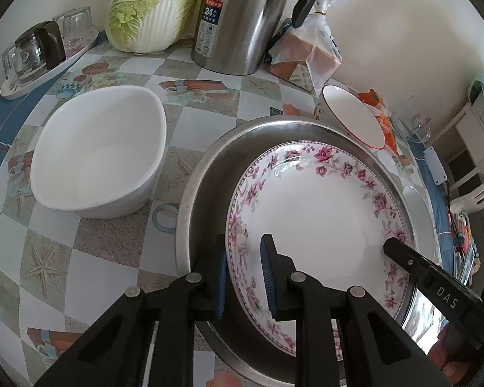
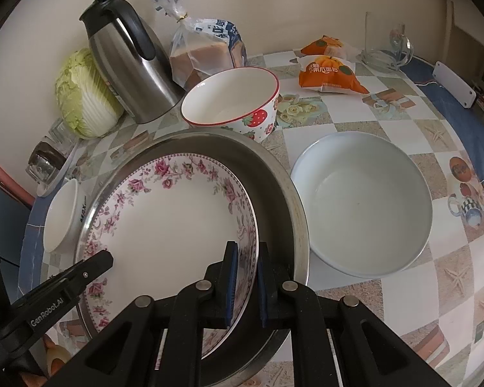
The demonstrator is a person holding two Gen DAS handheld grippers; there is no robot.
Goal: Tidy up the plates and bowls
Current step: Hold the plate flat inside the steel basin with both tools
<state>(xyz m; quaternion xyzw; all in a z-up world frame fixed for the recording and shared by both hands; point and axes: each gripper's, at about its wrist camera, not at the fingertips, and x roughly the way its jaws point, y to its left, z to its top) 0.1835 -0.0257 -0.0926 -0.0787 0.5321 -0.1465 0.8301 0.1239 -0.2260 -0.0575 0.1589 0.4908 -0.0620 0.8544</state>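
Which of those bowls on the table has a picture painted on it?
The strawberry bowl with the red rim, standing behind the metal tray near the kettle. The big round bowl and the squarish bowl are plain white.

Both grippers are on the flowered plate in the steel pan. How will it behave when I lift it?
The flowered plate looks glazed, so probably stiff, breakable and slippery. The left gripper and right gripper pinch only its rim on opposite sides, so it may tilt.

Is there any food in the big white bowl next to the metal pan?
No, the big white bowl is bare inside; it stands alone on the table beside the metal pan.
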